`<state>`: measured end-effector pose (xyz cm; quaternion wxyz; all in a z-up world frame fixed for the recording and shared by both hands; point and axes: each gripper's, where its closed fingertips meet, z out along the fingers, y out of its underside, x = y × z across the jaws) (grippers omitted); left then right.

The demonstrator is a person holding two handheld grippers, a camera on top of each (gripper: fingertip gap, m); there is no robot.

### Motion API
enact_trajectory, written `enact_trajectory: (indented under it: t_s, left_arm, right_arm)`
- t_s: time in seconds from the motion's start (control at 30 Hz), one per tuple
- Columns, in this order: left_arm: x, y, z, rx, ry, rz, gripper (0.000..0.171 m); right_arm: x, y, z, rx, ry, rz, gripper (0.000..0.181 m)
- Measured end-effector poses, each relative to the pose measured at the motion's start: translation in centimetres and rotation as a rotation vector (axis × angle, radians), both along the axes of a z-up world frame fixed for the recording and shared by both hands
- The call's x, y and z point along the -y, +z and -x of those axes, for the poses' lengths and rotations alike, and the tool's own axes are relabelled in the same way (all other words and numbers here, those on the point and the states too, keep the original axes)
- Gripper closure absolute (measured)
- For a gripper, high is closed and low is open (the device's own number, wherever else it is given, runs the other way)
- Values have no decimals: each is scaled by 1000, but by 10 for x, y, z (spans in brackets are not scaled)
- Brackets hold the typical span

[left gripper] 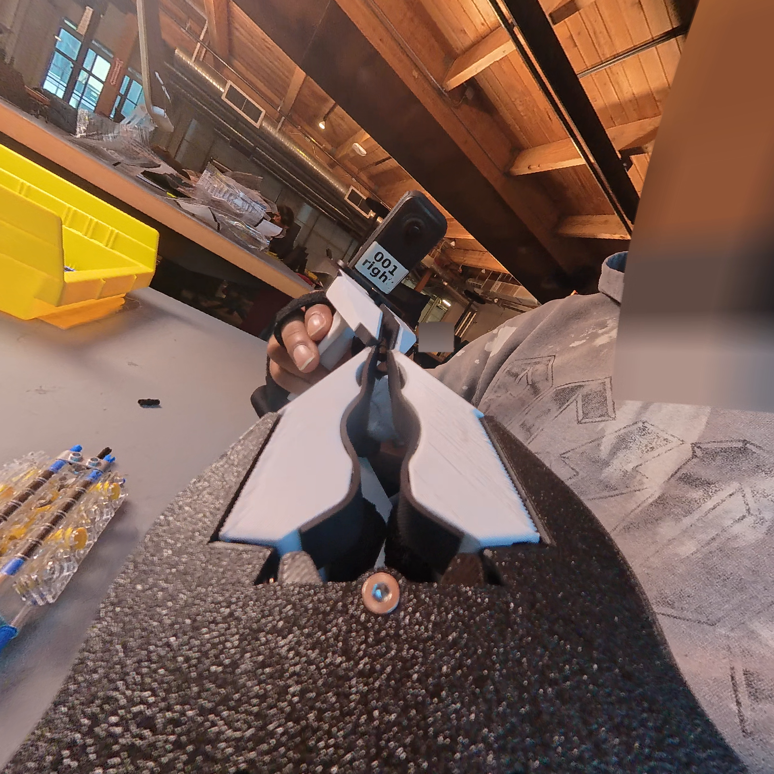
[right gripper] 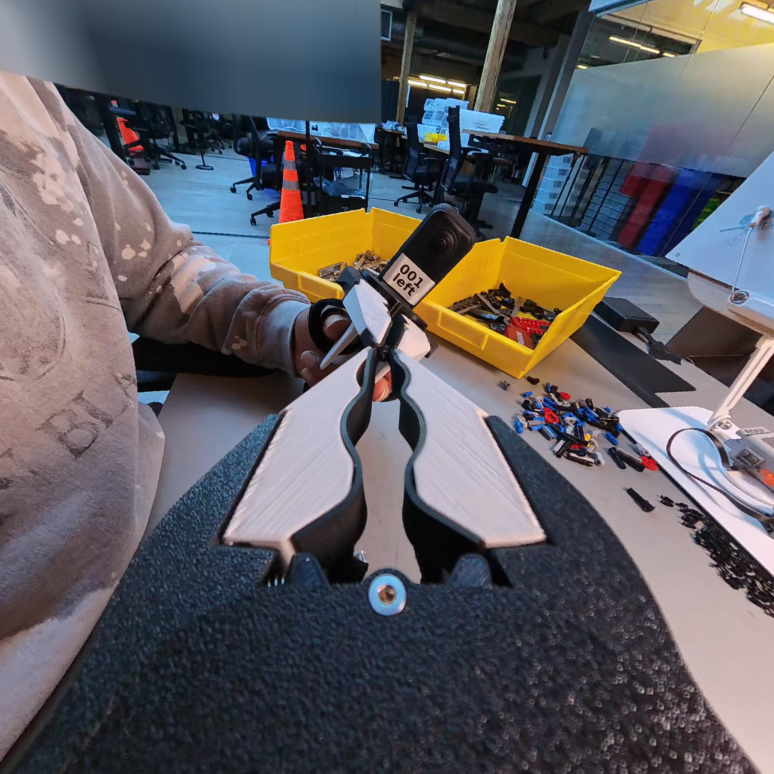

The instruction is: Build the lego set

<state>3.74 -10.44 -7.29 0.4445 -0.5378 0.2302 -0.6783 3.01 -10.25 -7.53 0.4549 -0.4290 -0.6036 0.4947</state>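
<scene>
Left gripper (left gripper: 379, 356) and right gripper (right gripper: 382, 349) meet tip to tip above grey counter (right gripper: 481, 368); jaws of both narrowed onto same small black piece (left gripper: 382, 344), kind unclear. Hand (left gripper: 295, 347) grips right tool. Two yellow bins (right gripper: 523, 268) of building-toy parts behind; loose small parts pile (right gripper: 574, 423) right; clear beam assembly (left gripper: 54, 515) left.

Two hand-held grippers, worn by a person in a mottled grey sweatshirt

Each gripper, left (left gripper: 379, 356) and right (right gripper: 383, 356), has pale ribbed finger plates edged in black, seated in a black pebbled housing with a silver screw (right gripper: 386, 594) at its middle. Each carries a black camera (left gripper: 408, 232) bearing a white label. The sweatshirt sleeve (right gripper: 218, 289) is grey with pale bleached spots; black straps wrap the hands.
</scene>
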Motion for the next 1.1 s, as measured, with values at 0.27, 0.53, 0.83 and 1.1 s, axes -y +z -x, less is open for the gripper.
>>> enact_trajectory:
  t_s: [0.27, 0.53, 0.83, 1.1]
  left_arm:
    - [-3, -6, -1, -55, 7, 6, 169]
    - [-2, -120, -3, -876, 13, -112, 136]
    - [-1, -159, -25, -1107, 68, -169, 129]
    - [0, -162, -27, -1130, 74, -200, 144]
  right_arm:
    - [-3, -5, -1, 48, 1, -26, 178]
    - [-9, -81, -18, 583, 94, -150, 178]
    - [-5, -129, -23, 845, 140, -235, 179]
    - [-4, -136, -24, 883, 146, -249, 179]
